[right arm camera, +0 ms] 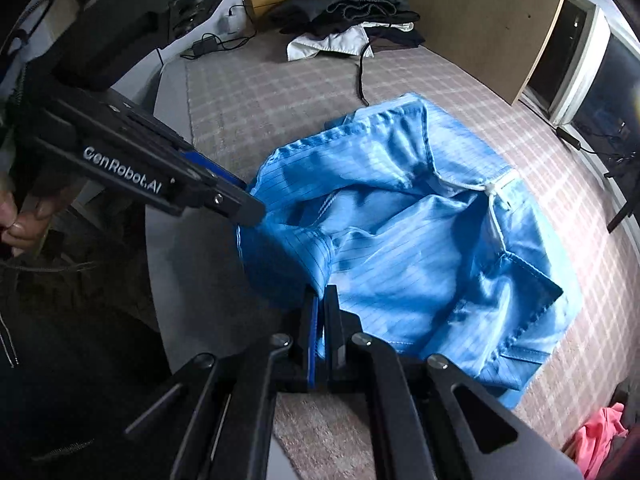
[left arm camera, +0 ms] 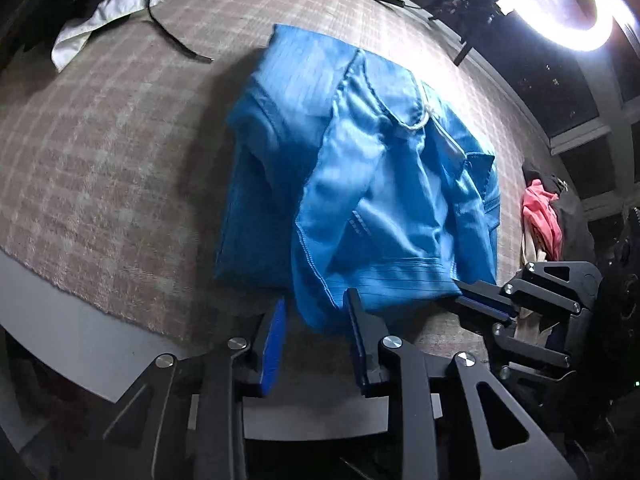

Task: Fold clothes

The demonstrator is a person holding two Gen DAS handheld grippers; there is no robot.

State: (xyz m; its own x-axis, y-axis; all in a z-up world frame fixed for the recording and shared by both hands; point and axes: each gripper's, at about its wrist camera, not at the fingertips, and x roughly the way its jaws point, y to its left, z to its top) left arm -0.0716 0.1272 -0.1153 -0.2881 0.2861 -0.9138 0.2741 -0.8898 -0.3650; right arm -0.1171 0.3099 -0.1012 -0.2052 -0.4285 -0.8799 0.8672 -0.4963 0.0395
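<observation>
A blue striped garment (left arm camera: 360,184) with a white drawstring lies partly folded on the plaid bed cover (left arm camera: 120,152); it also shows in the right wrist view (right arm camera: 420,240). My left gripper (left arm camera: 316,316) is open, its blue-padded fingers on either side of the garment's near hem. It also shows in the right wrist view (right arm camera: 248,204), at the garment's left edge. My right gripper (right arm camera: 322,300) is shut on the garment's near hem. It also shows in the left wrist view (left arm camera: 472,296), at the hem's right corner.
A pile of dark and white clothes (right arm camera: 352,20) lies at the far end of the bed. A black cable (right arm camera: 362,76) runs toward the garment. A pink garment (left arm camera: 540,216) lies at the right. A ring light (left arm camera: 560,4) glares above.
</observation>
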